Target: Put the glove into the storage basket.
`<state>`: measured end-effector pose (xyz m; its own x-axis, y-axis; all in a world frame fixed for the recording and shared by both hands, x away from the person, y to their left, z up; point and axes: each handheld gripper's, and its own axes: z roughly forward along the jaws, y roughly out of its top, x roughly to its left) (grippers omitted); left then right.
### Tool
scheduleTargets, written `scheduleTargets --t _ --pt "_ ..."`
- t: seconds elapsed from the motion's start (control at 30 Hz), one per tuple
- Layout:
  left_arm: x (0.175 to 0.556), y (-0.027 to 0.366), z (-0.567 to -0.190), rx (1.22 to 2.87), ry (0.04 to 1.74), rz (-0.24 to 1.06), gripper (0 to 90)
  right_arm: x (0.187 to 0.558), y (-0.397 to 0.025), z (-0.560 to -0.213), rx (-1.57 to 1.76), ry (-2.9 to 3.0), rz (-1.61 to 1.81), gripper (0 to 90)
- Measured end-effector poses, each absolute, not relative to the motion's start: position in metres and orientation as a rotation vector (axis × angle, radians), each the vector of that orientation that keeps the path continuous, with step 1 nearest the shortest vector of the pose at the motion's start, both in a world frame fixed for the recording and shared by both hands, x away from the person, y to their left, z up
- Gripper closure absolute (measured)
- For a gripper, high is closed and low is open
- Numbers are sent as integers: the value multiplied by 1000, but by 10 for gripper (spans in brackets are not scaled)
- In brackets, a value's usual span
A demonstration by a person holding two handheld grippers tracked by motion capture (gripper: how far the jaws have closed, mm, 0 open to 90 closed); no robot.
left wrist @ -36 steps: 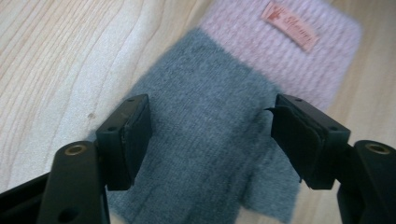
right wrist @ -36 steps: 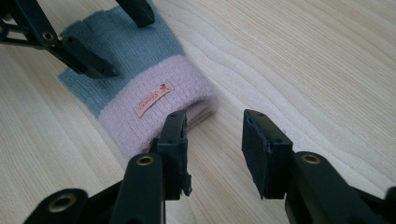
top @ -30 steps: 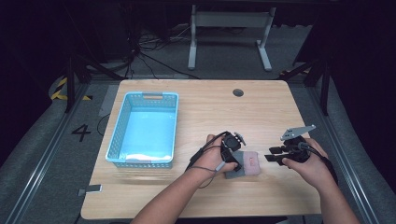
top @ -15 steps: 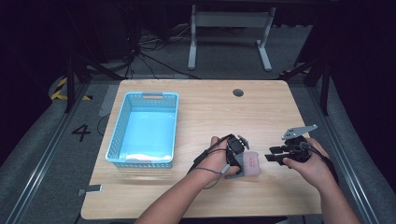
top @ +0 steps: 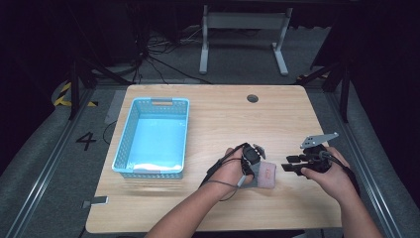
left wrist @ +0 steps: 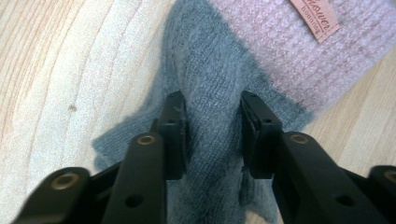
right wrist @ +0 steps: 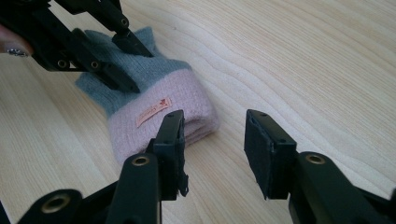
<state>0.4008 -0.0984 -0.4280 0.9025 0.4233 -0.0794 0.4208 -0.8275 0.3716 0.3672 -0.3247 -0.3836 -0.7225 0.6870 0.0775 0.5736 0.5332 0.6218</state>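
Pinching a raised fold of soft grey knit, my left tool (left wrist: 212, 135) had its flat black pads pressed into the fuzzy grey end of the folded knitted piece (top: 263, 174). Its ribbed pink end, with a small sewn tag, lay toward my right tool (right wrist: 215, 149), whose jaws were spread, just beside it. Pale wood-grain tabletop (top: 223, 114) lay beneath; the latticed blue plastic basket (top: 124, 157) sat well apart.

Left gripper (top: 253, 171) on the grey-pink knit piece (top: 266, 176), desk (top: 223, 114) at 5 o'clock. Right gripper (top: 291, 165) just beside it at 3 o'clock. Blue basket (top: 152, 138) at 9 o'clock.
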Motion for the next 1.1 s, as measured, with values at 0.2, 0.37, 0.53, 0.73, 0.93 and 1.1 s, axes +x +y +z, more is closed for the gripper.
scheduleTargets --t 0.2,0.37,0.53,0.73,0.93,1.1 --pt "402 -97 -423 2690 611 -4 700 369 -325 -385 1074 2598 950 590" --pt "400 -90 -408 2664 590 9 704 370 -327 -383 1080 2588 957 588" --pt "398 -80 -388 2632 584 44 704 369 -329 -382 1087 2578 966 588" --pt "397 -65 -367 2602 584 66 704 369 -329 -382 1092 2577 969 588" --pt "398 -48 -352 2585 590 71 703 371 -328 -384 1097 2587 958 588" --pt "399 -30 -342 2569 600 87 702 374 -325 -385 1091 2596 957 587"
